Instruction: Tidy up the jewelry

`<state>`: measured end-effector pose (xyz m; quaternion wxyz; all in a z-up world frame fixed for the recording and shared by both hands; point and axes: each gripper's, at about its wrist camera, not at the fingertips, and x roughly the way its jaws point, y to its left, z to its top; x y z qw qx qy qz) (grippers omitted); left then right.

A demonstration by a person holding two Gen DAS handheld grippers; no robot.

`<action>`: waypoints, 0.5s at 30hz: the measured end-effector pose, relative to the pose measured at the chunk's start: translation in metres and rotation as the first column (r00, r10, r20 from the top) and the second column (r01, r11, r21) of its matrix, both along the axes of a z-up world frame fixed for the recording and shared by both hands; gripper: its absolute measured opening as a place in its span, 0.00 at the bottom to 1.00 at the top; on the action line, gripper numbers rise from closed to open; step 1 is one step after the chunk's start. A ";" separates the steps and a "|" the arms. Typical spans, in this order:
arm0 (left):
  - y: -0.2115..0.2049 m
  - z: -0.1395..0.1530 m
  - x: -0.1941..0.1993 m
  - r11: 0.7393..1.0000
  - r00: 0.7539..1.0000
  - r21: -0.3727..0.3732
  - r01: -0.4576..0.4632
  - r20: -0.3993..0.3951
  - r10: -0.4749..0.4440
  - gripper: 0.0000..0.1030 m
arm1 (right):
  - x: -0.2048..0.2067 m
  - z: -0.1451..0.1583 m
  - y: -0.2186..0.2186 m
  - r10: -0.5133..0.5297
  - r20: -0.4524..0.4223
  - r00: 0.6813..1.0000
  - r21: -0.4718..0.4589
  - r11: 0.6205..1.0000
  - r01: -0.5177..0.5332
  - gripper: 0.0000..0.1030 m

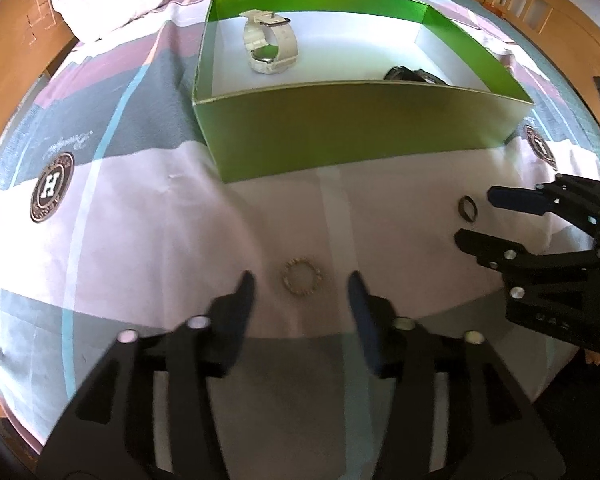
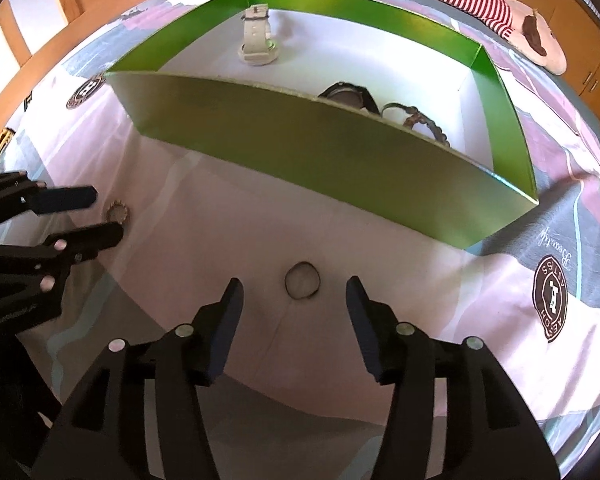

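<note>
Both tongs point steeply down at the bedsheet [image 1: 148, 248], jaws apart and gripping nothing: left tongs [image 1: 302, 286] straddle a beaded ring [image 1: 302, 282], right tongs [image 2: 295, 286] a plain ring [image 2: 302, 280]. Only the right view shows the bracelet [image 2: 422, 122] inside the green box [image 2: 300, 152].

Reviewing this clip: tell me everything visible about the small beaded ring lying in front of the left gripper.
The small beaded ring is a pale, silvery-beige circle whose band looks made of tiny beads or links, giving a knobbly outline. It lies flat on the patterned bedsheet, on a pale patch in front of the green cardboard box, outside it. It sits between the open tips of the left gripper; neither finger touches it. Only the sheet touches it. The right wrist view shows it the same way.
</note>
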<state>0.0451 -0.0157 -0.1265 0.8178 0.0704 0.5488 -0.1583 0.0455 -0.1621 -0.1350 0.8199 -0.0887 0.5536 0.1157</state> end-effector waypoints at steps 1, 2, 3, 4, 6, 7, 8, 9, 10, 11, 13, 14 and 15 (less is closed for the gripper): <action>0.000 0.000 -0.001 1.000 1.000 -0.006 0.007 -0.006 -0.007 0.50 | -0.001 -0.002 0.000 0.004 -0.005 1.000 -0.005 1.000 -0.004 0.53; 0.000 -0.001 -0.002 1.000 1.000 -0.007 0.013 -0.010 -0.013 0.50 | -0.002 -0.003 0.000 0.008 -0.009 1.000 -0.011 1.000 -0.008 0.53; -0.001 -0.002 -0.003 1.000 1.000 -0.001 0.018 -0.011 -0.018 0.50 | -0.002 -0.004 0.000 0.009 -0.009 1.000 -0.014 1.000 -0.009 0.53; -0.001 -0.003 -0.003 1.000 1.000 0.004 0.019 -0.015 -0.019 0.50 | -0.002 -0.004 0.000 0.009 -0.008 1.000 -0.013 1.000 -0.010 0.53; -0.002 -0.008 -0.001 1.000 0.999 0.007 0.016 -0.031 -0.015 0.50 | -0.004 -0.003 -0.001 0.008 -0.007 1.000 -0.012 1.000 -0.008 0.52; -0.001 -0.010 -0.001 1.000 0.999 0.007 0.013 -0.038 -0.013 0.46 | -0.004 -0.003 0.000 0.006 -0.007 1.000 -0.013 1.000 -0.006 0.52; -0.001 -0.011 0.000 1.000 0.999 0.012 0.008 -0.037 -0.008 0.43 | -0.004 -0.003 0.000 0.006 -0.008 1.000 -0.013 1.000 -0.006 0.52; 0.000 -0.011 0.000 1.000 0.999 0.016 0.007 -0.032 -0.007 0.39 | -0.004 -0.003 0.000 0.005 -0.008 1.000 -0.013 1.000 -0.006 0.52; -0.001 -0.011 0.000 1.000 1.000 0.019 0.009 -0.027 -0.008 0.37 | -0.004 -0.003 0.000 0.006 -0.007 1.000 -0.014 1.000 -0.006 0.52; -0.001 -0.011 0.001 1.000 1.000 0.022 0.008 -0.020 -0.007 0.35 | -0.004 -0.003 0.001 0.007 -0.006 1.000 -0.014 1.000 -0.007 0.52; -0.002 -0.012 0.002 1.000 1.000 0.028 0.006 -0.011 -0.006 0.30 | -0.005 -0.003 0.000 0.006 -0.006 1.000 -0.014 1.000 -0.006 0.52; -0.002 -0.012 0.003 1.000 1.000 0.030 0.006 -0.006 -0.006 0.29 | -0.005 -0.003 0.000 0.006 -0.006 1.000 -0.013 1.000 -0.006 0.52; -0.003 -0.012 0.004 0.999 1.000 0.033 0.005 0.002 -0.005 0.26 | -0.005 -0.002 0.000 0.006 -0.006 1.000 -0.012 1.000 -0.006 0.52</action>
